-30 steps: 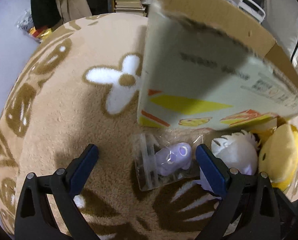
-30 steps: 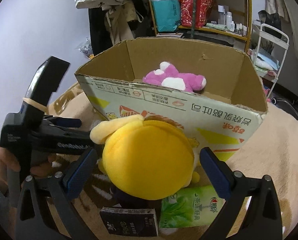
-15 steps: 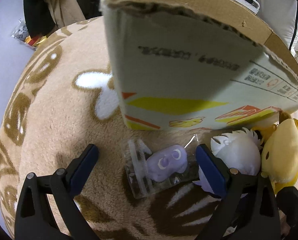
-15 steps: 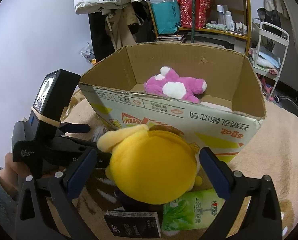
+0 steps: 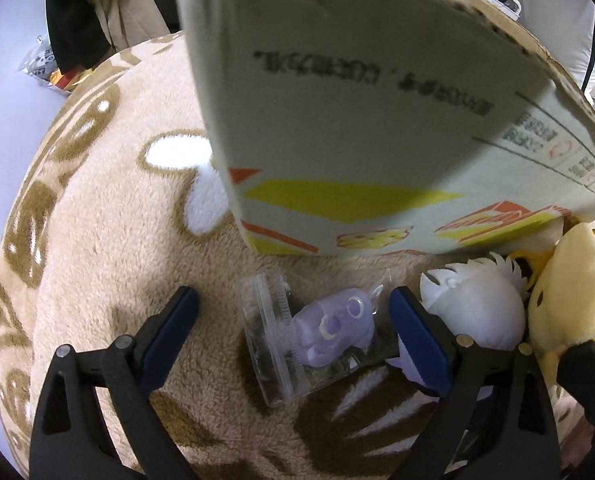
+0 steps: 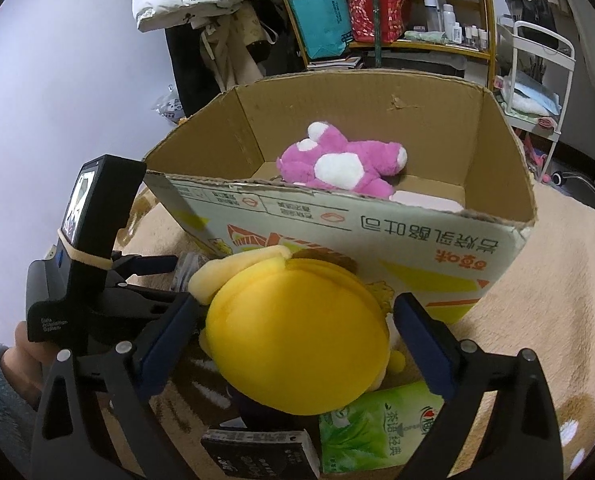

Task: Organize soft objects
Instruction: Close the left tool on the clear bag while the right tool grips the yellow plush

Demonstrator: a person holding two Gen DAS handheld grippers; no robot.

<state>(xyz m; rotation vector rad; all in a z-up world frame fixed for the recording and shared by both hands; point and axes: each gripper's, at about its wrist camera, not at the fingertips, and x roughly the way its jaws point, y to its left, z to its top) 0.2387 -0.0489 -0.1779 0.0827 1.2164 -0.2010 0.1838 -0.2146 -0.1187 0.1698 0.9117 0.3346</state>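
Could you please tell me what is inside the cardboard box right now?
Inside the cardboard box a pink and white plush toy lies on the floor, with something pale pink beside it. The near wall hides the front of the floor.

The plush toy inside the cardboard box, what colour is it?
Pink plush toy with white patches, seen best from the right wrist view.

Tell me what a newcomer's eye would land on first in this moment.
The big yellow plush fills the space between the right gripper's open jaws, just in front of the cardboard box. Behind it, a pink plush already lies inside the box. On the left wrist view, a small purple toy in a clear bag sits on the beige blanket between the left gripper's open jaws.
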